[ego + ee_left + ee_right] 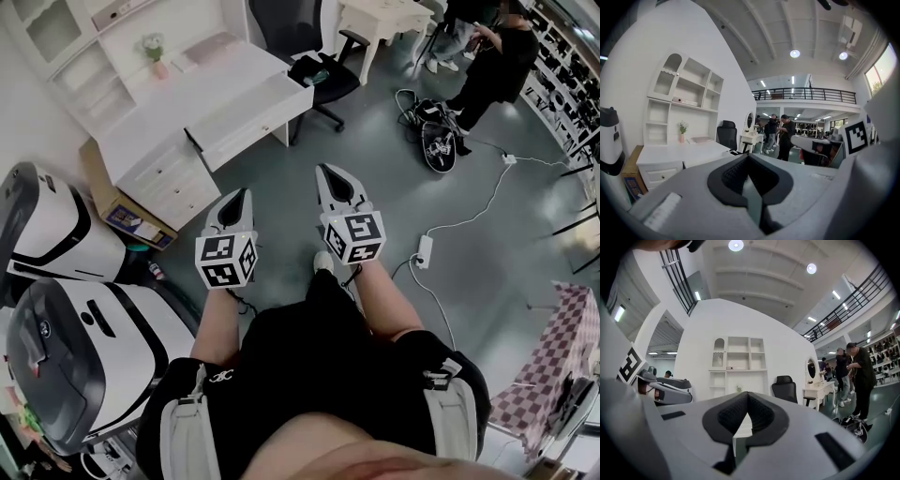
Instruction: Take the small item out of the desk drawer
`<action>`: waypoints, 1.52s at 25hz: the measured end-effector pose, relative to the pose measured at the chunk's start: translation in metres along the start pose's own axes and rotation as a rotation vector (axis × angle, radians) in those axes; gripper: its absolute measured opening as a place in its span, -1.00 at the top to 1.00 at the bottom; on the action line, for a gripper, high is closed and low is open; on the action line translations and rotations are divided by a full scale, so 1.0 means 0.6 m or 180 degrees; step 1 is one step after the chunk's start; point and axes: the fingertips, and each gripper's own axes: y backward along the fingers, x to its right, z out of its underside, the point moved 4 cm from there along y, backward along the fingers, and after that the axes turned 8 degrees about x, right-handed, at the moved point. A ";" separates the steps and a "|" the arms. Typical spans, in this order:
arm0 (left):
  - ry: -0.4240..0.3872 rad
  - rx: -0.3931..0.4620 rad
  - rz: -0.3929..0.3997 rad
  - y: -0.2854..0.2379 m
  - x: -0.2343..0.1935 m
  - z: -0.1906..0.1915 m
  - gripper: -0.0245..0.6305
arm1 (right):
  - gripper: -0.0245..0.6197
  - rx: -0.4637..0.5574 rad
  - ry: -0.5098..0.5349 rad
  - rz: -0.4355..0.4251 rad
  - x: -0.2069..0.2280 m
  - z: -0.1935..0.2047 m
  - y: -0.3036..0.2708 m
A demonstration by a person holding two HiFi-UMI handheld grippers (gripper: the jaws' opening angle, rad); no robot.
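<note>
Head view shows no small item: the inside of the pulled-out white desk drawer (251,114) is too far off and too pale for anything in it to be made out, so the item can only be presumed to lie there. The drawer stands ahead and to the left of both tools, projecting from the white desk with shelves (178,103), and a black office chair (314,58) is parked just beyond the drawer's far end. The left gripper (239,197) and the right gripper (330,176) are held side by side over the grey floor, well apart from the desk, each with its jaws pressed together on nothing. The likely failure is judged to be an approach made with the jaws closed, by which a small item would be nudged deeper or the drawer front knocked inward. The item could also be pinched blind and dropped. A white cable and power strip (424,251) lie on the floor to the right of the right gripper and could be snagged underfoot.
</note>
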 end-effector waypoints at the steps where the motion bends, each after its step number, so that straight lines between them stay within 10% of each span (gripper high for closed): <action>1: -0.0009 0.0001 -0.0016 -0.007 -0.005 -0.001 0.88 | 0.94 0.0004 -0.0008 -0.0005 0.004 0.002 -0.009; 38: -0.0142 -0.0090 -0.0412 -0.550 -0.052 -0.052 0.88 | 0.94 -0.0032 -0.0176 -0.0400 0.394 0.060 -0.442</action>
